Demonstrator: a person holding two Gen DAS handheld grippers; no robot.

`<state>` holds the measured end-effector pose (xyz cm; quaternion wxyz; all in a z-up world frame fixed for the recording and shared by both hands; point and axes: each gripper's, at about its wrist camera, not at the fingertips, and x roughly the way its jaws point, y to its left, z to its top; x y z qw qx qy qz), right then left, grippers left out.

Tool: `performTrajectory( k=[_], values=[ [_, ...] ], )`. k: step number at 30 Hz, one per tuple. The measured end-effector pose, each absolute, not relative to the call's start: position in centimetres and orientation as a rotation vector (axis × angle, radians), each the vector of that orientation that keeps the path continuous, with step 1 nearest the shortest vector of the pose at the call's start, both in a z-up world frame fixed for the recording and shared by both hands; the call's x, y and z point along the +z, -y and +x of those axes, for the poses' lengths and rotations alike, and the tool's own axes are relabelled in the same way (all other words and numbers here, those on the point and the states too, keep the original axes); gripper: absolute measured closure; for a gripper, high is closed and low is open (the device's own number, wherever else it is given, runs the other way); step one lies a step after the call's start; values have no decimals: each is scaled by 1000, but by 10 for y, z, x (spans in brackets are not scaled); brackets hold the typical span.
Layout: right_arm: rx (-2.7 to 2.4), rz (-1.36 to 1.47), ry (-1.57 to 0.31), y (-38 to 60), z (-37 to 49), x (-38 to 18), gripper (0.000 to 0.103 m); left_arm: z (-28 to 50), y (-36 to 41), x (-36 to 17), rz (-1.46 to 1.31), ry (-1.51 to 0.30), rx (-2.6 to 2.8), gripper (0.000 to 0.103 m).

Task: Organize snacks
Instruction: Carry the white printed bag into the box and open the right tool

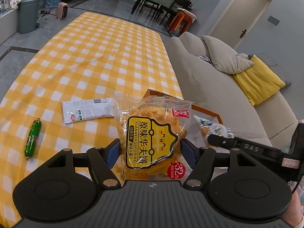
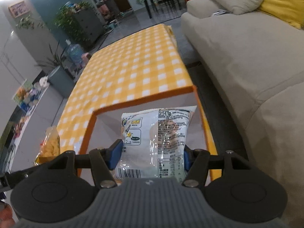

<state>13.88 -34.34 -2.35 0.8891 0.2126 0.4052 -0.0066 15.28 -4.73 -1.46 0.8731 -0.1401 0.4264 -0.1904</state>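
A clear packet of yellow waffle biscuits (image 1: 152, 142) is clamped between the blue pads of the left tongs (image 1: 150, 152), which press on both of its sides, and it is held up above the surface (image 1: 95, 57), which is covered with a yellow and white checked cloth. A white sachet (image 1: 87, 110) is seen lying flat on the cloth just beyond and to the left of this packet, and a green sausage stick (image 1: 33, 137) lies well apart from it, nearer the left edge of the view.

A white printed snack bag (image 2: 157, 140) is gripped by the right tongs (image 2: 152, 155), the pads being pressed against its two sides. This bag is held over the open orange-rimmed box (image 2: 91, 133), which stands at the near end of the surface next to a grey sofa (image 2: 247, 66). Whether the bag touches the floor of the box cannot be told.

In the left wrist view the right tongs are seen from the side, reaching in from the right edge with the bag at their tips above the box. A grey cushion (image 1: 222, 55) and a yellow cushion (image 1: 260, 79) are seen resting on the sofa.
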Motion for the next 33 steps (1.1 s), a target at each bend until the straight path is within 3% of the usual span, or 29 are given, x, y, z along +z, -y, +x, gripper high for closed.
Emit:
performTrajectory(
  k=[10, 14, 17, 19, 21, 23, 26, 33],
  values=[
    [-99, 223, -952, 317, 168, -48, 42, 156, 49, -29, -288, -875, -460, 25],
    [-106, 177, -969, 313, 180, -52, 18, 157, 50, -29, -280, -864, -460, 25],
    [-100, 156, -972, 309, 177, -51, 16, 157, 48, -28, -288, -862, -455, 25],
    [-90, 121, -951, 307, 173, -48, 29, 157, 46, -28, -293, -863, -454, 25],
    [-62, 137, -942, 311, 170, -43, 69, 156, 44, -29, -304, -865, -458, 25],
    [-61, 189, -951, 319, 172, -44, 92, 155, 42, -31, -307, -876, -464, 25],
    [-72, 227, -992, 322, 179, -53, 99, 155, 41, -34, -306, -884, -452, 25],
    [-158, 182, -1063, 311, 199, -77, 100, 155, 37, -34, -314, -883, -451, 25]
  ],
)
